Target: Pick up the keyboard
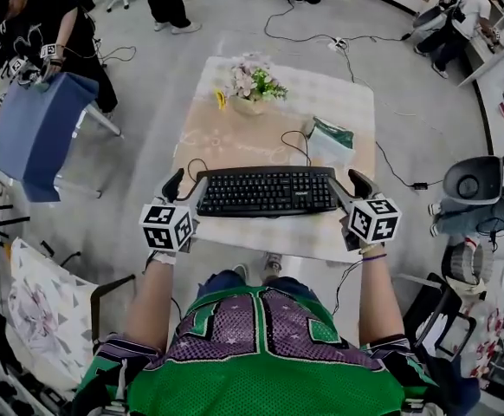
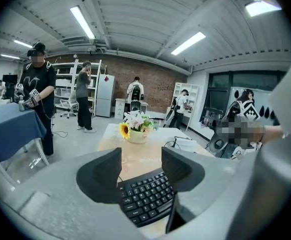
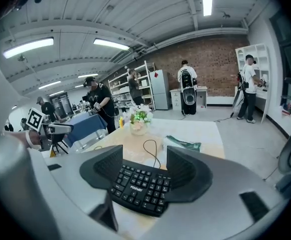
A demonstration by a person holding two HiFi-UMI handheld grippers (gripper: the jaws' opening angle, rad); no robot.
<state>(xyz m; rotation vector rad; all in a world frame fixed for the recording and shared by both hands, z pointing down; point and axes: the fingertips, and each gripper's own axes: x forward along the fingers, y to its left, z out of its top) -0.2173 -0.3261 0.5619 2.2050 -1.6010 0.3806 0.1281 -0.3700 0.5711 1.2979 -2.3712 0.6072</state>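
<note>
A black keyboard point(image 1: 267, 193) lies across the near part of the beige table point(image 1: 235, 141), with its cable curling away behind it. My left gripper point(image 1: 187, 182) is at the keyboard's left end and my right gripper point(image 1: 347, 183) at its right end. In the left gripper view the keyboard point(image 2: 148, 196) reaches into the gap of the left gripper point(image 2: 141, 169), whose jaws stand apart. The right gripper view shows the keyboard point(image 3: 138, 186) lying in the wide gap of the right gripper point(image 3: 144, 168). I cannot tell whether any pad touches it.
A vase of flowers point(image 1: 252, 85) stands at the table's far side, and a white and green packet point(image 1: 330, 141) lies right of centre behind the keyboard. A blue-draped table point(image 1: 31, 133) with a person stands at the left. A grey chair point(image 1: 473, 180) is at the right.
</note>
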